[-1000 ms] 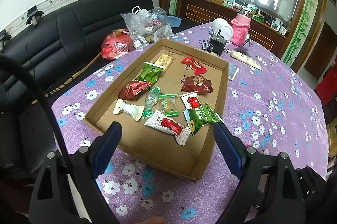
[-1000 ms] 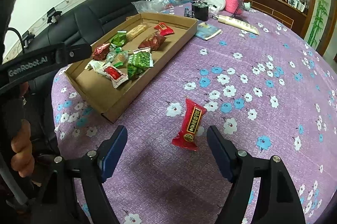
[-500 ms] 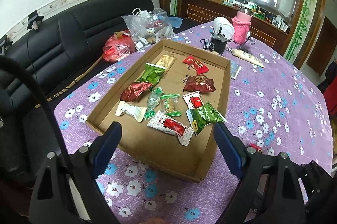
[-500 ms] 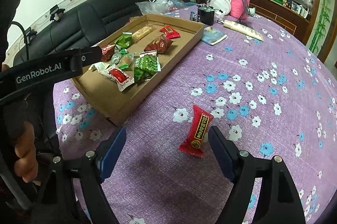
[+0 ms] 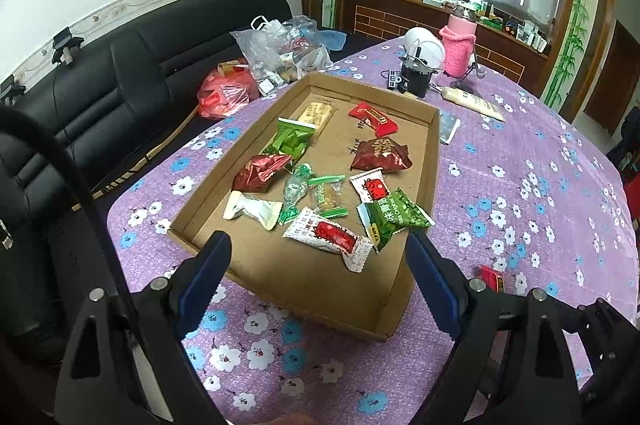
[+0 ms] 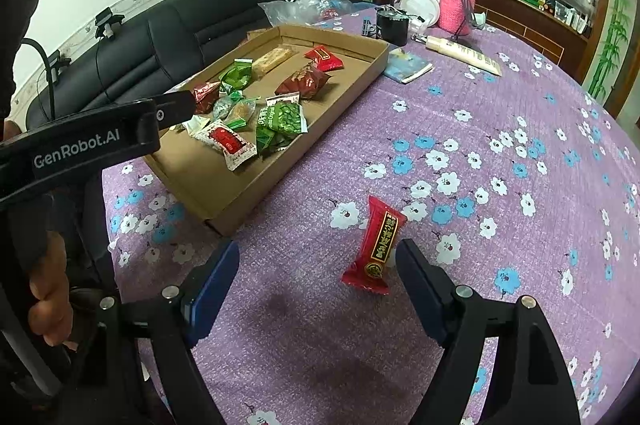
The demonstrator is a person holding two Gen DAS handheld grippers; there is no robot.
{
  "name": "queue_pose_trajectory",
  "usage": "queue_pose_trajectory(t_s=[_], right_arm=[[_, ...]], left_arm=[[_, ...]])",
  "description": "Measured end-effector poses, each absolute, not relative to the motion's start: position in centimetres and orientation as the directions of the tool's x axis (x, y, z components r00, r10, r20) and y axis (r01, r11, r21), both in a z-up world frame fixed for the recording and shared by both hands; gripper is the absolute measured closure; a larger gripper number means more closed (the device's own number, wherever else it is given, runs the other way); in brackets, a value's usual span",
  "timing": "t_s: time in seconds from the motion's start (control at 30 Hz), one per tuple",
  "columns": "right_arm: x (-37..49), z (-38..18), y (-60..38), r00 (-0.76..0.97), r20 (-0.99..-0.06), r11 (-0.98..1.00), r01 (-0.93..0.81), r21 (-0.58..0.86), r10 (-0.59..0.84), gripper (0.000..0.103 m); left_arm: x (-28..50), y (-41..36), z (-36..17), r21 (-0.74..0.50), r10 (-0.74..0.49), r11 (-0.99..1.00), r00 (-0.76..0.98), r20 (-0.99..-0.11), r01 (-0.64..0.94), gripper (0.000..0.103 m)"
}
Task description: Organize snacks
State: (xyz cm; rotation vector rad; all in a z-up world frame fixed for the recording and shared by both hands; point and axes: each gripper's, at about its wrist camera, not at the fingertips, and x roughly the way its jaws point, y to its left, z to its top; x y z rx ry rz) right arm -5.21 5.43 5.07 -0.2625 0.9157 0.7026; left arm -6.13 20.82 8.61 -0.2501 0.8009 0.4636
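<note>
A shallow cardboard tray [image 5: 434, 161] [image 6: 280, 173] lies on the purple flowered tablecloth and holds several wrapped snacks, among them a white-and-red packet [image 5: 326, 235] and a green packet [image 5: 394, 217]. A red snack packet [image 6: 374, 245] lies alone on the cloth right of the tray; its corner shows in the left wrist view [image 5: 492, 277]. My left gripper [image 5: 318, 285] is open and empty above the tray's near edge. My right gripper [image 6: 316, 285] is open and empty, its right finger close beside the red packet.
At the table's far end stand a black box [image 5: 414, 81], a white bowl [image 5: 424, 45], a pink cup [image 5: 458, 45], a cream tube [image 6: 462, 55] and a small booklet [image 6: 408, 65]. Plastic bags [image 5: 280, 53] lie by the black sofa [image 5: 120, 97] on the left.
Both grippers have drawn slightly back and up, so the tray and the red packet sit a little farther away. Nothing was gripped or released.
</note>
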Motion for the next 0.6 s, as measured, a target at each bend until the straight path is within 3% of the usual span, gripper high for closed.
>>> queue_pose_trajectory(t_s=[0.6], right_arm=[[-5.55,5.12,5.63,0.408,-0.798,0.747,-0.661,0.077,0.443,0.022]], left_arm=[[-6.45,20.75,8.37,-0.009,0.318,0.873,0.581,-0.749,-0.488,0.014]])
